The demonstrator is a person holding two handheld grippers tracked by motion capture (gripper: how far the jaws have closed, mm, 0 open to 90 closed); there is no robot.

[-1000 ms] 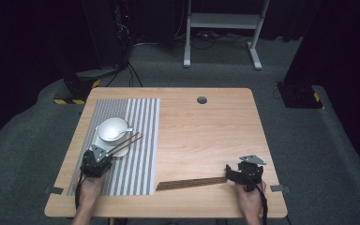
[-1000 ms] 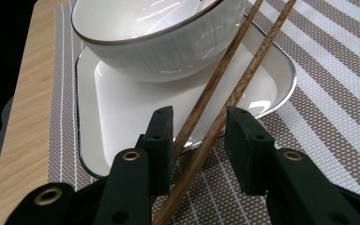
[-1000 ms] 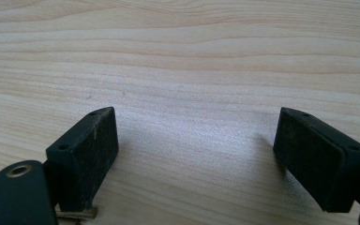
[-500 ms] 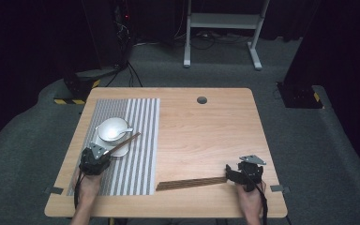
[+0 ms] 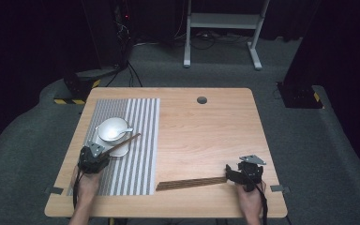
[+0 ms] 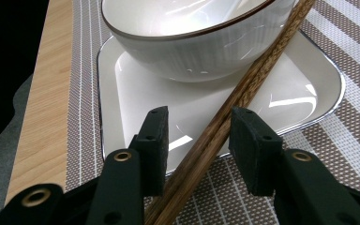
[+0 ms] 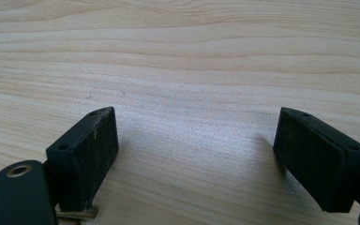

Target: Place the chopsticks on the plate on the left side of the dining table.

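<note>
Fingers [image 6: 157,140] have just been opening, apparently clear of chopsticks [image 6: 234,101].

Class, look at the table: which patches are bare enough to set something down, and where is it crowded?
Free: the bare wood between the striped mat and the table's right edge, above the dark strip. Crowded: the mat's left part, with the bowl, plate, chopsticks and left gripper.

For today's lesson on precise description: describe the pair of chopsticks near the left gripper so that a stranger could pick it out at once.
Start at the striped placemat on the table's left half, where a white bowl sits on a white plate. The chopsticks lean across the plate's rim beside the bowl, between the open left gripper. Unlike the flat brown slat mat lying by the right gripper, they are two slim dark wooden sticks.
</note>
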